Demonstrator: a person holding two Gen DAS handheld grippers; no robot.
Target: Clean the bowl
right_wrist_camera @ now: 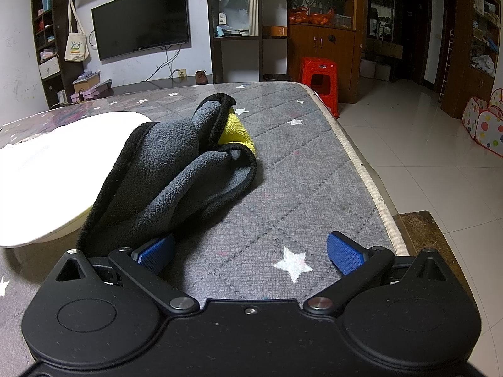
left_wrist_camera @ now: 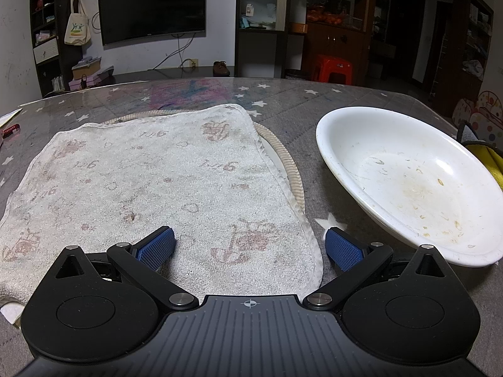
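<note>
The white bowl (left_wrist_camera: 408, 182) is wide and shallow, its inside smeared with a yellowish film and dotted with small food scraps (mostly toward the near side). It sits on the grey star-print tablecloth (left_wrist_camera: 301, 119), just right of the pale stained towel (left_wrist_camera: 157, 188). The left gripper (left_wrist_camera: 250, 248) hangs wide apart and empty over the towel's near corner, the bowl ahead to its right. The right gripper (right_wrist_camera: 250, 251), equally spread and empty, has the bowl (right_wrist_camera: 47, 169) to its left, past a crumpled grey-and-yellow cloth (right_wrist_camera: 176, 169).

No legible text appears. The hanging tote bag (right_wrist_camera: 76, 45) carries a colourful logo with wording too small to read; faded marks on the white towel (left_wrist_camera: 157, 188) cannot be made out.
</note>
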